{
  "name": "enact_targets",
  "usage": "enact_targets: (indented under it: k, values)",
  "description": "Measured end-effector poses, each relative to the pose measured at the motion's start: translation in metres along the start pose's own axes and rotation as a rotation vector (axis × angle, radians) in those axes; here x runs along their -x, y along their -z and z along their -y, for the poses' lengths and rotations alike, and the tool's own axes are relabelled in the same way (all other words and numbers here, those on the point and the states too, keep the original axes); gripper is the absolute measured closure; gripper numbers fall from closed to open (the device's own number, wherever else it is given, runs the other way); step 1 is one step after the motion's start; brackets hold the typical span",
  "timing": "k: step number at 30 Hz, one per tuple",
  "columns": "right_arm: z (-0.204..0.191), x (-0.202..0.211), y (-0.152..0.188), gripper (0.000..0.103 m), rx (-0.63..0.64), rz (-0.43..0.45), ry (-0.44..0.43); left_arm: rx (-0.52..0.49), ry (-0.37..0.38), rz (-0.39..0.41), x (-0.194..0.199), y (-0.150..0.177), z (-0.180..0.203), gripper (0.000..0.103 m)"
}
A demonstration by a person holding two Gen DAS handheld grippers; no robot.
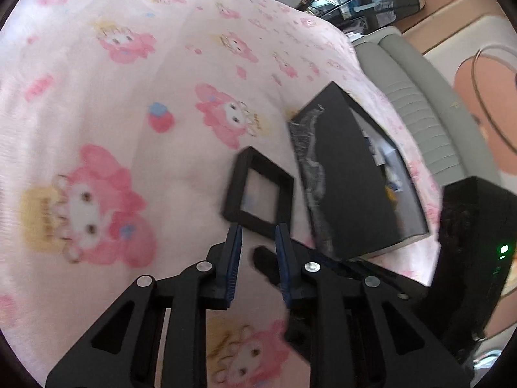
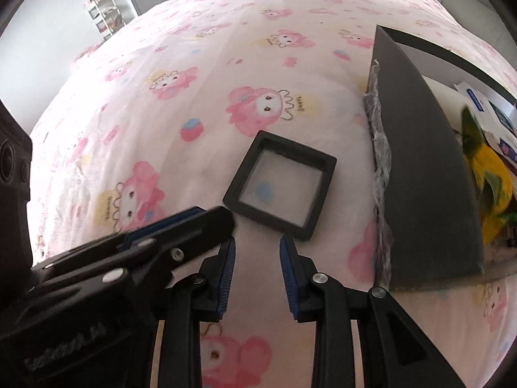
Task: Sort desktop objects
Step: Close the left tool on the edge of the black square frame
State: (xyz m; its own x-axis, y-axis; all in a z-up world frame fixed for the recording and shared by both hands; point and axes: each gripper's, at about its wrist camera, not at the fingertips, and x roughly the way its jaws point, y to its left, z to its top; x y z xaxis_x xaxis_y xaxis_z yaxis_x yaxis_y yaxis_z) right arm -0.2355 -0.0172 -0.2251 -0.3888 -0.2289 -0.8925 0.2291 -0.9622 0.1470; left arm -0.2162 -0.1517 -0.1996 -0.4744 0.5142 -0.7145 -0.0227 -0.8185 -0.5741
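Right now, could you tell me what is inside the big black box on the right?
The black box holds white packets with blue print and something yellow and green. Its near wall hides whatever lies lower down, so the full contents cannot be seen.

My left wrist view is smeared by motion, so the small black frame (image 1: 258,194) and the cloth's (image 1: 129,97) cartoon print look soft; the black box (image 1: 349,174) hides most of its contents from both cameras, and in the right wrist view its far side (image 2: 429,168) runs off the picture's edge; the yellow and green thing (image 2: 491,187) inside is too blurred to name.
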Motion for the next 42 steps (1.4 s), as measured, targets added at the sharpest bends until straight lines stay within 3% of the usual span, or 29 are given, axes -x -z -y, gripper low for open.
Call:
enact_targets:
  k: [4, 10, 15, 26, 32, 34, 39, 42]
  values:
    - [0.016, -0.005, -0.009, 0.076, -0.052, 0.023, 0.064, 0.039, 0.021, -0.006, -0.016, -0.007, -0.011, 0.083]
    - [0.024, -0.039, -0.020, 0.074, -0.077, -0.038, 0.108, 0.031, -0.019, -0.062, -0.059, -0.017, -0.016, 0.083]
    - [0.035, -0.062, -0.022, 0.073, -0.109, -0.057, 0.085, 0.014, -0.051, -0.045, -0.046, -0.012, -0.013, 0.089]
    - [0.037, -0.064, -0.020, 0.074, -0.072, -0.015, 0.029, 0.060, -0.069, -0.011, 0.024, 0.022, -0.027, 0.089]
    - [0.029, -0.074, -0.031, 0.073, -0.060, -0.005, 0.010, 0.111, -0.082, -0.052, 0.021, 0.029, -0.048, 0.089]
    - [0.027, -0.081, -0.031, 0.069, -0.053, 0.002, 0.006, 0.129, -0.079, -0.065, 0.019, 0.027, -0.053, 0.086]
    - [0.012, -0.101, -0.036, 0.066, -0.062, -0.028, -0.078, 0.081, -0.126, -0.030, 0.019, 0.028, -0.048, 0.079]
    - [0.009, -0.120, -0.042, 0.065, -0.048, -0.043, -0.080, 0.095, -0.125, -0.033, 0.014, 0.027, -0.053, 0.078]
